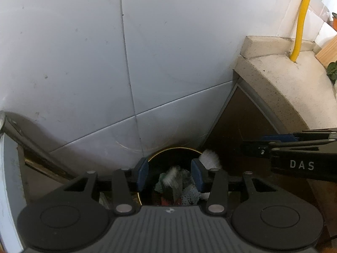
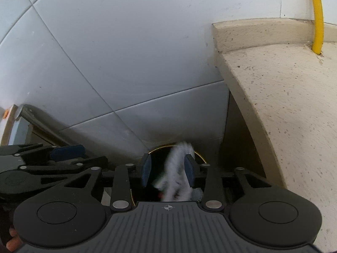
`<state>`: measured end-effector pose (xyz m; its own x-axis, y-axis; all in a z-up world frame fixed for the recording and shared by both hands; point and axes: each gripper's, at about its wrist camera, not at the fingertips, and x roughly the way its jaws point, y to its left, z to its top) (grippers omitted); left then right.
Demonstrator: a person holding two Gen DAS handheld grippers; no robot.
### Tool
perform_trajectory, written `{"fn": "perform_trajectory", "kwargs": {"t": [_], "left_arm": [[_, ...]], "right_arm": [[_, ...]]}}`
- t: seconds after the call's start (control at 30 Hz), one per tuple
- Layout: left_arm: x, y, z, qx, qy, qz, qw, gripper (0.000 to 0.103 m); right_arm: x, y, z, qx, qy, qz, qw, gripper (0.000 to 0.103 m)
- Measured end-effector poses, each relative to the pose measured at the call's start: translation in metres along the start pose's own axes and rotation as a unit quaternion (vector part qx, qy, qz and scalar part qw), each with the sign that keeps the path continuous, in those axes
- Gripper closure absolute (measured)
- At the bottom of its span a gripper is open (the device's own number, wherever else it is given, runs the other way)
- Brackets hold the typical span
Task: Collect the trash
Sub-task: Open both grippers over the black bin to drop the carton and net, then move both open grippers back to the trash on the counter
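A black bin with a gold rim (image 1: 174,148) stands on the floor in the corner under the counter, with crumpled green, white and red trash (image 1: 179,185) inside. My left gripper (image 1: 170,175) hangs open right above its mouth, with nothing between the blue pads. A white tissue wad (image 1: 208,158) is in the air at the bin's right rim, off the tips of my right gripper (image 1: 252,145). In the right wrist view the tissue (image 2: 179,168) is a blurred white streak between the parted fingers of the right gripper (image 2: 167,170), over the bin (image 2: 200,155). The left gripper (image 2: 69,154) is at the left.
A white tiled wall (image 1: 84,63) rises behind the bin. A speckled stone counter (image 2: 284,105) juts out at the right, with a yellow pipe (image 2: 318,21) through it and a brown cabinet side (image 1: 242,122) below. A metal bar (image 1: 25,135) slants at the left. A person's fingers (image 2: 12,242) show bottom left.
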<state>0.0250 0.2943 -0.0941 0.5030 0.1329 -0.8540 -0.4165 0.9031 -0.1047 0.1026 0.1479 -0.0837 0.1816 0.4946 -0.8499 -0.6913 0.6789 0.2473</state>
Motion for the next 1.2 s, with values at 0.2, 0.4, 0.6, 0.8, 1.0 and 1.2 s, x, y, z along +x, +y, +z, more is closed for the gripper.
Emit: {"fn": "perform_trajectory", "kwargs": {"t": [0.2, 0.4, 0.6, 0.8, 1.0, 1.2], "left_arm": [[0.000, 0.000, 0.000, -0.001, -0.001, 0.001, 1.0000, 0.064], [-0.001, -0.001, 0.000, 0.002, -0.003, 0.000, 1.0000, 0.063], [-0.002, -0.003, -0.001, 0.007, -0.006, 0.004, 0.9999, 0.059], [-0.003, -0.005, -0.002, 0.014, -0.008, 0.009, 0.9998, 0.058], [-0.002, -0.007, -0.002, 0.020, -0.007, 0.011, 0.9997, 0.058], [-0.002, -0.011, -0.004, 0.031, -0.009, 0.014, 0.9994, 0.057]], "right_arm": [[0.005, 0.002, -0.002, 0.001, 0.005, -0.001, 1.000, 0.059], [0.005, 0.000, -0.002, 0.005, 0.005, -0.007, 1.000, 0.057], [0.001, -0.004, -0.009, 0.008, 0.010, -0.013, 1.000, 0.055], [-0.004, -0.005, -0.014, 0.010, 0.010, -0.018, 1.000, 0.053], [-0.011, -0.008, -0.020, 0.016, 0.006, -0.024, 1.000, 0.045], [-0.020, -0.014, -0.030, 0.026, 0.001, -0.031, 0.999, 0.040]]}}
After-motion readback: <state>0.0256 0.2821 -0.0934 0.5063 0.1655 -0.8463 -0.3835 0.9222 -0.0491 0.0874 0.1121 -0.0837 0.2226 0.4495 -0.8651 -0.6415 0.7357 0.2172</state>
